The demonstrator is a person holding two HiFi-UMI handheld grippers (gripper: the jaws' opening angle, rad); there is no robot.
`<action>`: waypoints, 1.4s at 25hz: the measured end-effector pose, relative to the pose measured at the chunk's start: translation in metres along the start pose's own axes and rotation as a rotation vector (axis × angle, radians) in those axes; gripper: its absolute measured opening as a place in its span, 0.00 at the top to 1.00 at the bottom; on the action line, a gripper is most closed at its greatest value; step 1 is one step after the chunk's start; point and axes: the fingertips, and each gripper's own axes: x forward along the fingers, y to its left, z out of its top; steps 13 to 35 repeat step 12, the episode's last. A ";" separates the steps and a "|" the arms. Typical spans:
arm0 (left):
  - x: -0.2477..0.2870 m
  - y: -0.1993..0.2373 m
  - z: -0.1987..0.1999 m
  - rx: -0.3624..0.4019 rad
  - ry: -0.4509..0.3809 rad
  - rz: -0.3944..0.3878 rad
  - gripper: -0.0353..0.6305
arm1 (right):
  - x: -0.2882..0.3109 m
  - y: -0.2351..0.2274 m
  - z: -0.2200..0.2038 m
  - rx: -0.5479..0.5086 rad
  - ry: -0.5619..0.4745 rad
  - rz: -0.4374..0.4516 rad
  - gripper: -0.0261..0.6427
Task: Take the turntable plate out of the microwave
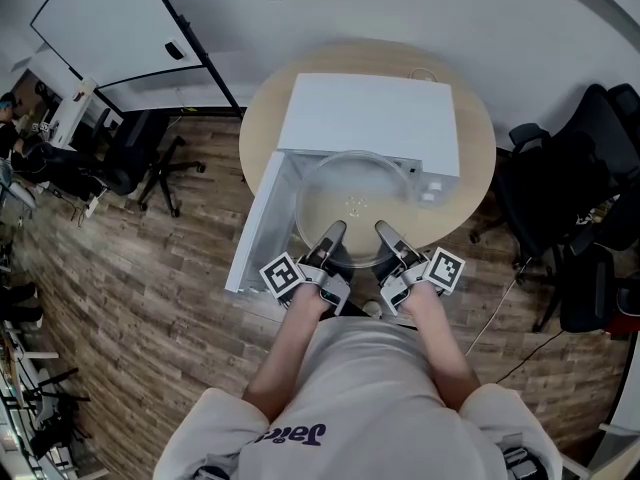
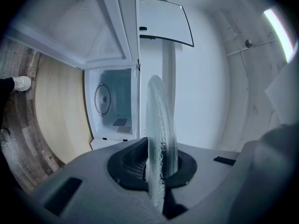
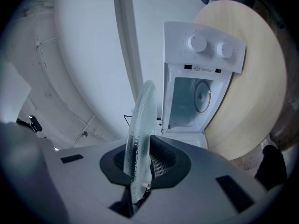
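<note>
The clear glass turntable plate (image 1: 350, 200) hangs level in front of the open white microwave (image 1: 372, 118), outside its cavity. My left gripper (image 1: 333, 231) is shut on the plate's near rim at the left, and my right gripper (image 1: 386, 231) is shut on the same rim at the right. In the left gripper view the plate (image 2: 159, 120) stands edge-on between the pads of the left gripper (image 2: 156, 164), with the empty cavity (image 2: 114, 106) behind it. In the right gripper view the plate (image 3: 142, 120) is clamped in the right gripper (image 3: 139, 166), and the microwave (image 3: 198, 78) shows its two knobs.
The microwave sits on a round wooden table (image 1: 262, 133), its door (image 1: 258, 223) swung open to the left. Black office chairs stand at the left (image 1: 150, 163) and right (image 1: 570, 198) on the wood floor. A whiteboard (image 1: 120, 28) leans at the back left.
</note>
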 end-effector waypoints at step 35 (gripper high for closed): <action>-0.005 0.020 0.003 -0.041 -0.015 0.050 0.90 | 0.001 -0.022 -0.005 0.017 0.043 -0.063 0.89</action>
